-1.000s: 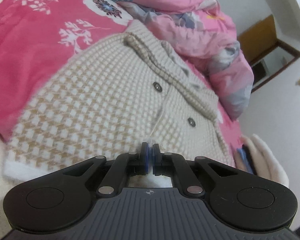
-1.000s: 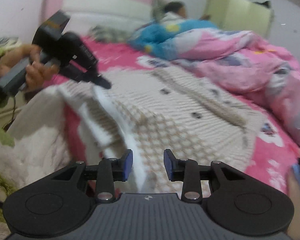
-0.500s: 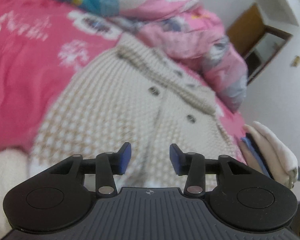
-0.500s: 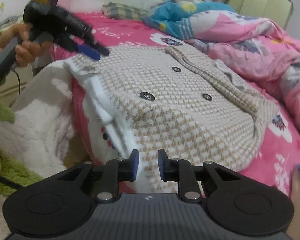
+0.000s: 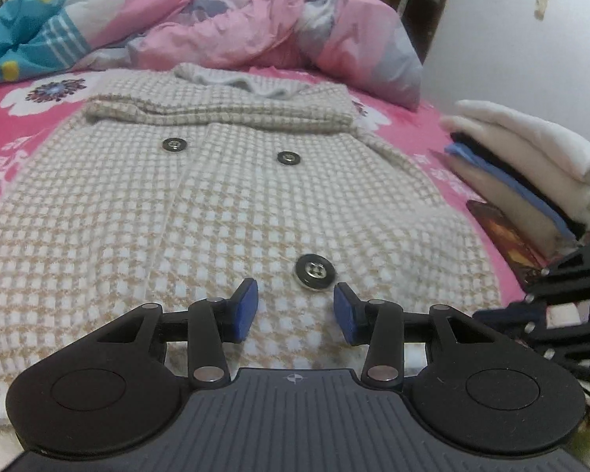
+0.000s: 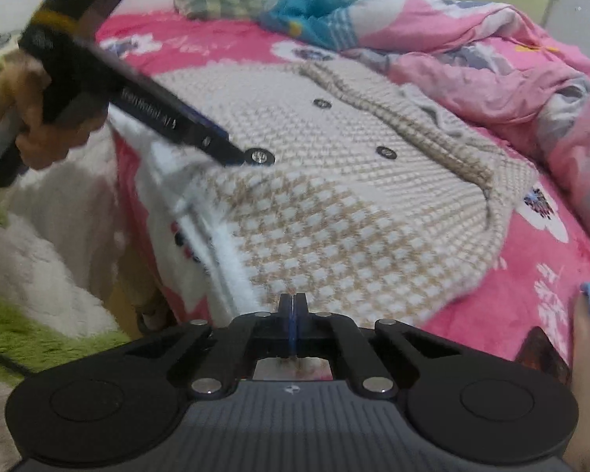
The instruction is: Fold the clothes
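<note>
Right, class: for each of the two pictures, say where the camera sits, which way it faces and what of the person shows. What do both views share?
Left wrist: behind the open left gripper, looking along the checked cardigan toward the quilt; no hand shows.
Right wrist: behind the right gripper, shut at the cardigan's hem; the person's left hand shows.
Shared: cardigan, its buttons, quilt, pink sheet.

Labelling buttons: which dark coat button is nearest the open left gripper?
The large shiny button just ahead of the left gripper; the other two sit near the collar.
</note>
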